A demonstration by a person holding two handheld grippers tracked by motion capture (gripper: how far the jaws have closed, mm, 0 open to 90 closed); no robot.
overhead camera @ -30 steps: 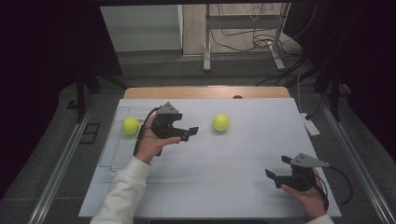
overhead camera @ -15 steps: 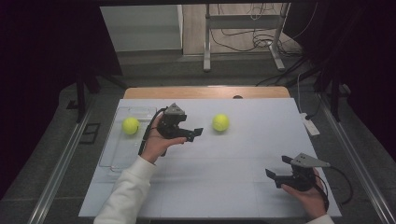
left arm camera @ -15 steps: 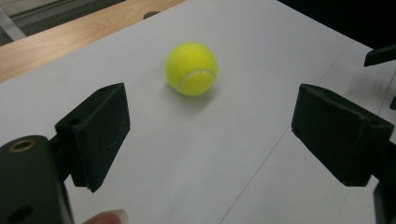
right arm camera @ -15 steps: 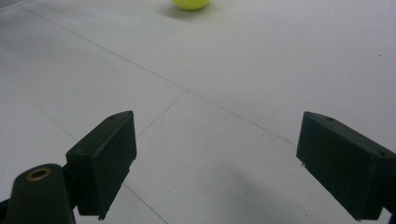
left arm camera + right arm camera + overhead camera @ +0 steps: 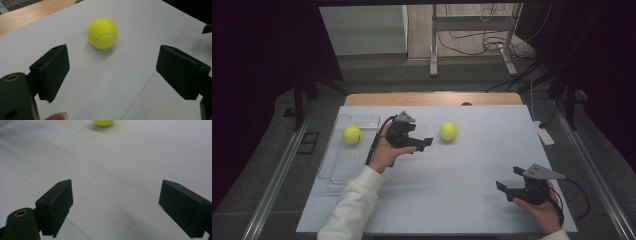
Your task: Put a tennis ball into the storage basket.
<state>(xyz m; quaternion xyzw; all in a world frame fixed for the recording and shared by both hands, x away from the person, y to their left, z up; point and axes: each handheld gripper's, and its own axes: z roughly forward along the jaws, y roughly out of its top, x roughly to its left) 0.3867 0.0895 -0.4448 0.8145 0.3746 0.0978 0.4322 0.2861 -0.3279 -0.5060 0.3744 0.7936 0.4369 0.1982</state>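
A yellow tennis ball (image 5: 448, 131) lies on the white table surface (image 5: 462, 165) right of centre at the back. My left gripper (image 5: 426, 143) is open just left of it, jaws pointing toward it with nothing between them. In the left gripper view the ball (image 5: 102, 33) sits ahead of the wide-apart jaws, a short gap away. A second tennis ball (image 5: 352, 134) rests in a clear tray (image 5: 343, 167) at the left. My right gripper (image 5: 507, 186) stands open near the front right, empty; the top edge of its view catches the ball (image 5: 103, 122).
A white block (image 5: 544, 135) lies at the table's right edge. A wooden strip (image 5: 432, 98) runs along the back edge. Metal stand legs and cables stand on the floor beyond.
My left gripper has moved to the right, closer to the middle ball. The right gripper has stayed put.
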